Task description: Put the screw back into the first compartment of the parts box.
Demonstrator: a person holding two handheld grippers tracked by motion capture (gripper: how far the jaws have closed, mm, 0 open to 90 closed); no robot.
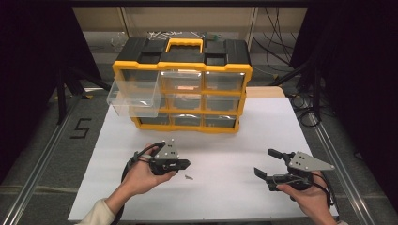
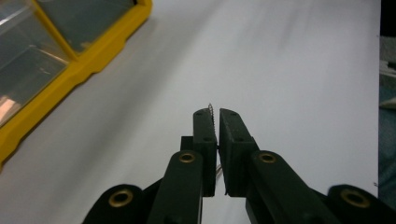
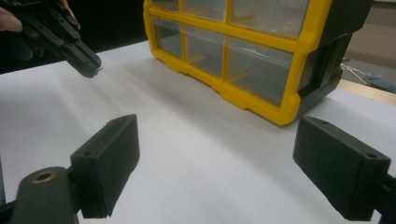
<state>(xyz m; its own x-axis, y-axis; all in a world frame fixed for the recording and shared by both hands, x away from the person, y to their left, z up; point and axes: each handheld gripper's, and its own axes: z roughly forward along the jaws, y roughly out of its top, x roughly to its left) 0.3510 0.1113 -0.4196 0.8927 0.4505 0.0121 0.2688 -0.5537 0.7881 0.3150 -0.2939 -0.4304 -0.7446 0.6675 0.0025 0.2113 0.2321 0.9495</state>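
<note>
The left gripper point(image 2: 215, 116) is clamped on a small screw point(image 2: 210, 108) whose threaded tip pokes out between its pads, held above the white surface point(image 1: 225, 140). The right gripper point(image 3: 224, 172) hangs wide apart with nothing between its jaws. Behind stands a yellow-and-black organizer point(image 1: 182, 84) with one clear drawer point(image 1: 133, 98) pulled out; what it holds cannot be made out.

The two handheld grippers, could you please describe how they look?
Both the left gripper and right gripper are black, with blocky jaws on arms with brass-coloured pivot rings. Each carries a grey three-cornered plate and trails a black cable. A pale sleeve covers the left forearm.
</note>
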